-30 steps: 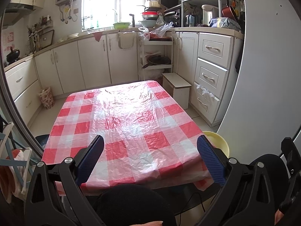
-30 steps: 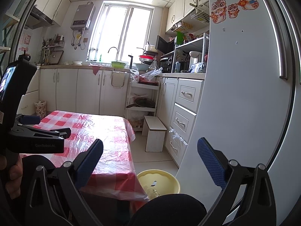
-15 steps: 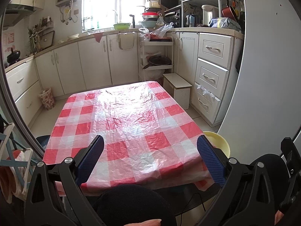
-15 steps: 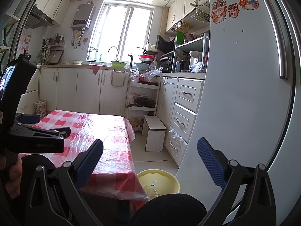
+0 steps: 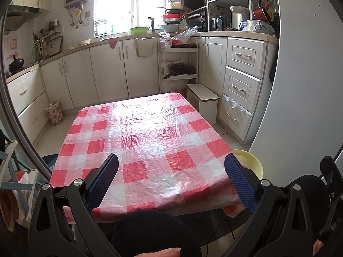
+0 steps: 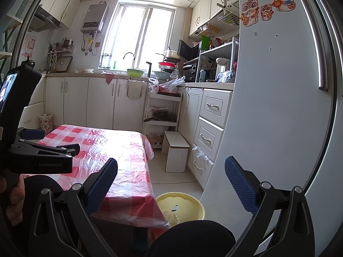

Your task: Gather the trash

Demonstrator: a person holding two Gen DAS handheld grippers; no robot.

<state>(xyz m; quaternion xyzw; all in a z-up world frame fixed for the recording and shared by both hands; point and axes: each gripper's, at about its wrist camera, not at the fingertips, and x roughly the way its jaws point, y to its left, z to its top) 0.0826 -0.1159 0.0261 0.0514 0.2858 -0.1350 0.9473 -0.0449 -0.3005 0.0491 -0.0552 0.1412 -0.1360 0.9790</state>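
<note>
Both hand-held grippers wait with jaws apart, nothing held.

The left hand-held gripper (image 5: 171, 171) hovers over the near edge of the counter (image 5: 148, 132), whose checked plastic cover shows no trash ahead of it. The right hand-held gripper (image 6: 171, 177) points past the counter's corner; the yellow bin (image 6: 193, 203) sits below it on the floor, handy for dropping litter, with scraps apparently already inside.

Tablecloth (image 5: 141, 141) — red-and-white checks; bin (image 6: 182, 205) — pale yellow.

The tablecloth (image 5: 150, 145) hides the tabletop. The yellow bin (image 6: 182, 203) is half-covered by a dark knee (image 6: 193, 233); its contents are unclear.
</note>
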